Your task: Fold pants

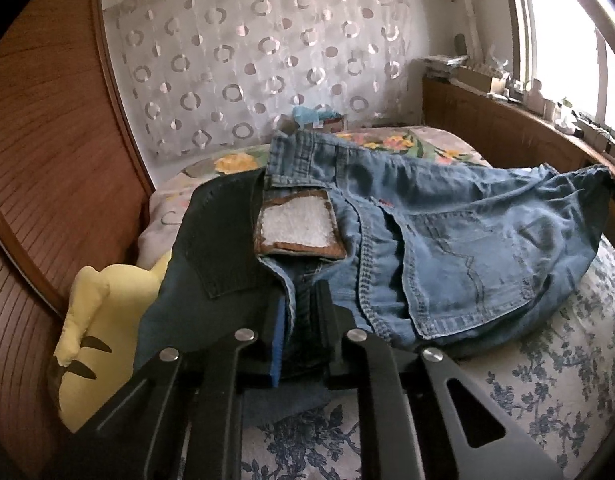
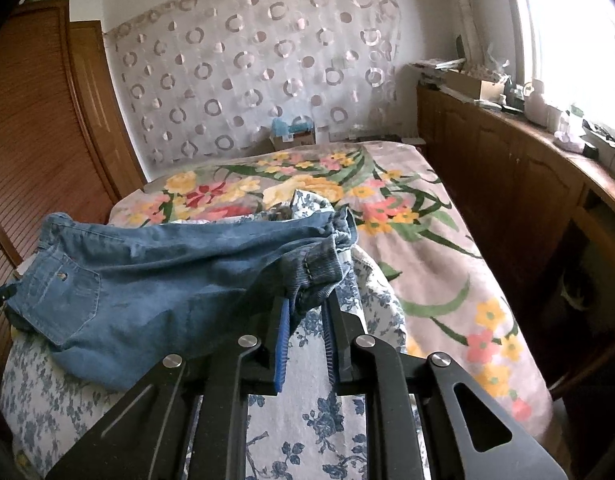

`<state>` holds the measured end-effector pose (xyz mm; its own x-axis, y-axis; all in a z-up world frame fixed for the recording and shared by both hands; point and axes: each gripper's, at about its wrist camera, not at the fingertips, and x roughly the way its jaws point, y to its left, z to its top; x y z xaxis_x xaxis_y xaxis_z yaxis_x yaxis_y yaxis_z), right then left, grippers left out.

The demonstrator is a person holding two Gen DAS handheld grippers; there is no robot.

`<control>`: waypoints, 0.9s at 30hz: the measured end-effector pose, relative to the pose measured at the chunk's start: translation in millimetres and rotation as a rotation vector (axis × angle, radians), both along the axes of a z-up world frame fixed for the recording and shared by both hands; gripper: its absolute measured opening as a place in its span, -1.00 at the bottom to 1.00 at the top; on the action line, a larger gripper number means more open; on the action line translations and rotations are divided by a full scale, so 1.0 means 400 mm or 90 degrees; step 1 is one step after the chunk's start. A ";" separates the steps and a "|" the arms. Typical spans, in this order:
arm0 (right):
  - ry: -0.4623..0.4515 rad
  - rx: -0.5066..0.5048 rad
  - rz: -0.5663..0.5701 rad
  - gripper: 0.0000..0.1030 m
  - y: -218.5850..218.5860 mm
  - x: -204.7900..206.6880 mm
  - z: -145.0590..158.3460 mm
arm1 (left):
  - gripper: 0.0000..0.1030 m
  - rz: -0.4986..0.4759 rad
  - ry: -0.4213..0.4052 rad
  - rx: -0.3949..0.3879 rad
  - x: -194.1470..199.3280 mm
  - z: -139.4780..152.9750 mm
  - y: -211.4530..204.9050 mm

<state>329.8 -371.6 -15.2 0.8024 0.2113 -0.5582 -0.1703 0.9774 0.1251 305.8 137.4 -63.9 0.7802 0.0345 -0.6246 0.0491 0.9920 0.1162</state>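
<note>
A pair of light blue jeans [image 1: 447, 240] lies stretched across the bed, back pocket up, with a worn brown and white waist label [image 1: 297, 226]. My left gripper [image 1: 303, 320] is shut on the jeans at the waistband, with denim pinched between its blue pads. In the right wrist view the jeans [image 2: 155, 280] sag between the two grips, and my right gripper [image 2: 307, 312] is shut on the bunched leg hems. The lower part of the fabric rests on the bed.
A dark garment [image 1: 211, 248] lies under the waistband on the left, beside a yellow plush toy [image 1: 95, 340]. The bed has a blue floral cover [image 1: 547, 380] and a flowered blanket [image 2: 427, 240]. There is a wooden wardrobe [image 1: 47, 160] on the left and a cluttered wooden cabinet [image 2: 507, 184] on the right.
</note>
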 end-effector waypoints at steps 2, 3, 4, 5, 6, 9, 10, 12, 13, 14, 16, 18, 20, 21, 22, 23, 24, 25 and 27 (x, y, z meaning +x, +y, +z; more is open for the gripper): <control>-0.005 0.004 0.000 -0.71 -0.003 -0.006 0.001 | -0.74 -0.001 -0.005 0.000 -0.006 0.010 -0.003; -0.007 0.005 0.000 -0.71 -0.006 -0.011 0.007 | -0.75 -0.003 -0.005 -0.001 -0.009 0.014 -0.004; -0.009 0.005 0.000 -0.71 -0.006 -0.016 0.009 | -0.75 -0.003 -0.006 -0.002 -0.010 0.016 -0.005; -0.012 0.007 0.001 -0.72 -0.008 -0.021 0.011 | -0.75 -0.003 -0.009 -0.002 -0.016 0.021 -0.006; -0.016 0.007 0.003 -0.72 -0.007 -0.028 0.014 | -0.76 -0.003 -0.011 -0.003 -0.020 0.023 -0.005; -0.024 0.004 0.008 -0.72 -0.005 -0.043 0.019 | -0.78 -0.006 -0.015 -0.006 -0.038 0.034 -0.006; -0.027 0.004 0.010 -0.72 -0.004 -0.049 0.020 | -0.78 -0.007 -0.015 -0.007 -0.044 0.037 -0.005; -0.033 0.005 0.013 -0.72 -0.007 -0.063 0.022 | -0.81 -0.009 -0.019 -0.008 -0.060 0.042 -0.008; -0.036 0.006 0.014 -0.72 -0.008 -0.069 0.023 | -0.82 -0.009 -0.022 -0.007 -0.073 0.048 -0.009; -0.038 0.006 0.016 -0.72 -0.007 -0.077 0.024 | -0.82 -0.010 -0.024 -0.007 -0.084 0.051 -0.009; -0.043 0.006 0.018 -0.73 -0.013 -0.094 0.025 | -0.84 -0.012 -0.025 -0.010 -0.096 0.056 -0.003; -0.052 0.004 0.021 -0.73 -0.020 -0.110 0.029 | -0.84 -0.012 -0.025 -0.008 -0.111 0.057 -0.002; -0.061 0.004 0.025 -0.73 -0.024 -0.126 0.035 | -0.85 -0.012 -0.025 -0.013 -0.125 0.058 0.002; -0.065 0.002 0.026 -0.73 -0.026 -0.134 0.038 | -0.85 -0.013 -0.025 -0.016 -0.129 0.058 0.005; -0.067 0.001 0.028 -0.74 -0.028 -0.137 0.039 | -0.85 -0.013 -0.026 -0.016 -0.131 0.062 0.005; -0.069 0.001 0.029 -0.74 -0.030 -0.141 0.040 | -0.85 -0.013 -0.029 -0.021 -0.137 0.066 0.006; -0.069 0.001 0.030 -0.74 -0.032 -0.142 0.042 | -0.85 -0.014 -0.030 -0.025 -0.141 0.069 0.006; -0.070 0.001 0.030 -0.74 -0.034 -0.145 0.042 | -0.85 -0.015 -0.034 -0.028 -0.149 0.075 0.006; -0.075 0.001 0.029 -0.74 -0.041 -0.156 0.044 | -0.85 -0.018 -0.041 -0.033 -0.164 0.088 0.006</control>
